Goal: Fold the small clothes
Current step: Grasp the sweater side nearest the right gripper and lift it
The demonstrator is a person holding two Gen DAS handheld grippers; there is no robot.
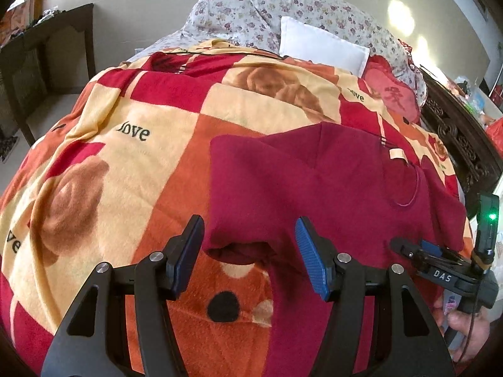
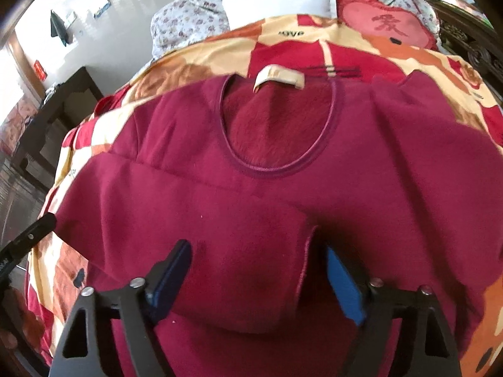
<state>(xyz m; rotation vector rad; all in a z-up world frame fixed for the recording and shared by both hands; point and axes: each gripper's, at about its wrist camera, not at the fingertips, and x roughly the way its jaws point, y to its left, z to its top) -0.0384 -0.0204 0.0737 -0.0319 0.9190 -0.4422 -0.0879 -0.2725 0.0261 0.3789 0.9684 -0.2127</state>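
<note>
Left wrist view: the left gripper (image 1: 250,245) has its jaws spread wide, holding nothing. Between and just ahead of its fingertips lies the open cuff of a sleeve (image 1: 240,249) of the dark red top (image 1: 314,188). The blue pad of the right-hand finger (image 1: 311,260) sits over the cloth there; whether it touches cannot be told. The left-hand finger is over the blanket (image 1: 125,163), beside the cuff. The top lies flat on the blanket, ahead and to the right of this gripper, its folded sleeve running from the cuff away toward the far right. Farther right, low in the same view, the right gripper (image 1: 418,251) shows side-on above the top's edge, with the right hand (image 1: 465,326) behind it.

Right wrist view: the right gripper (image 2: 257,267) is also released, jaws wide apart, gripping nothing. A folded-over flap of the top (image 2: 251,213) fills the gap between its fingers, and the flap's hemmed edge runs down just inside the right-hand finger; contact cannot be judged. The top's long axis runs straight away from this gripper, with the round neckline (image 2: 276,132) ahead and the beige label (image 2: 279,80) at the far end, so the neck points away. Beyond the label lie a white pillow (image 2: 279,4) and a red cushion (image 2: 383,25). The tip of the left gripper (image 2: 28,235) enters at the left edge.
</note>
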